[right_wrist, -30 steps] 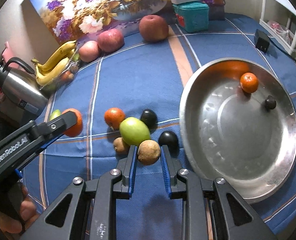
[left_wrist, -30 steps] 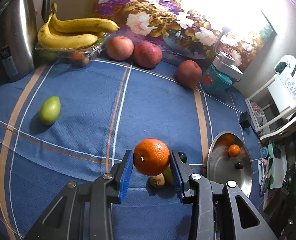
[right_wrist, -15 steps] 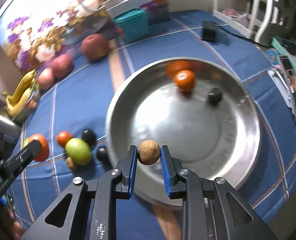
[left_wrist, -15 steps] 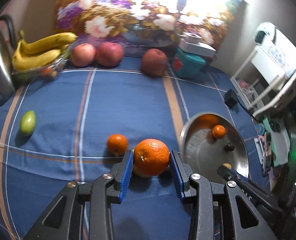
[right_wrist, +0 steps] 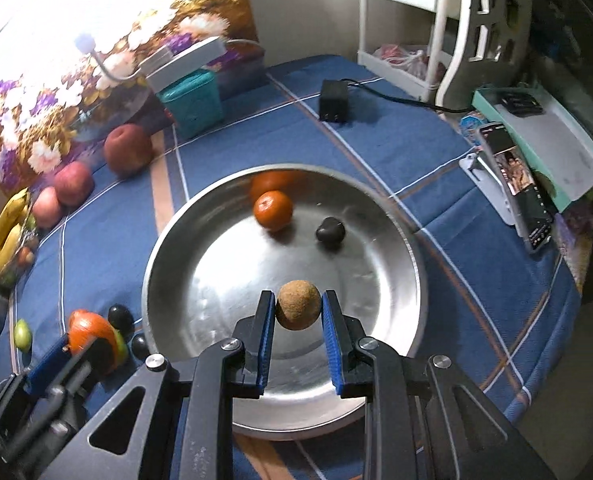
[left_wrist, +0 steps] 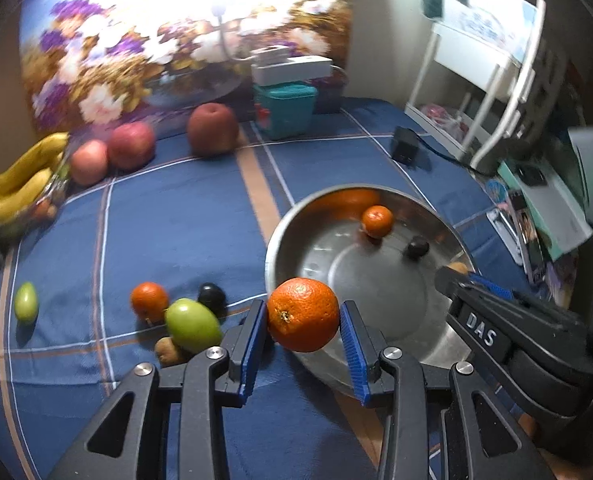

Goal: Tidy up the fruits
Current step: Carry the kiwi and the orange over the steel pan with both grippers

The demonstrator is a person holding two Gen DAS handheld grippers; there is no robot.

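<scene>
My left gripper (left_wrist: 303,330) is shut on a large orange (left_wrist: 303,314), held above the near left rim of a steel bowl (left_wrist: 292,236). My right gripper (right_wrist: 298,316) is shut on a small brown round fruit (right_wrist: 298,305), held over the inside of the bowl (right_wrist: 400,240). In the bowl lie a small orange (right_wrist: 273,209) and a dark plum (right_wrist: 330,231). Left of the bowl on the blue cloth sit a small orange (left_wrist: 149,301), a green fruit (left_wrist: 193,325), a dark plum (left_wrist: 211,295) and a brown fruit (left_wrist: 167,352).
Three red apples (left_wrist: 212,128) and bananas (left_wrist: 20,176) line the back by a floral picture. A lone green fruit (left_wrist: 26,307) lies far left. A teal box (left_wrist: 285,109), a black adapter (right_wrist: 333,101), a phone (right_wrist: 516,184) and a white rack (right_wrist: 416,20) stand at the back and right.
Both grippers have moved right toward the bowl with their fruit. The right gripper now holds the brown fruit farther over the bowl's inside; the left gripper's orange reaches its rim.
</scene>
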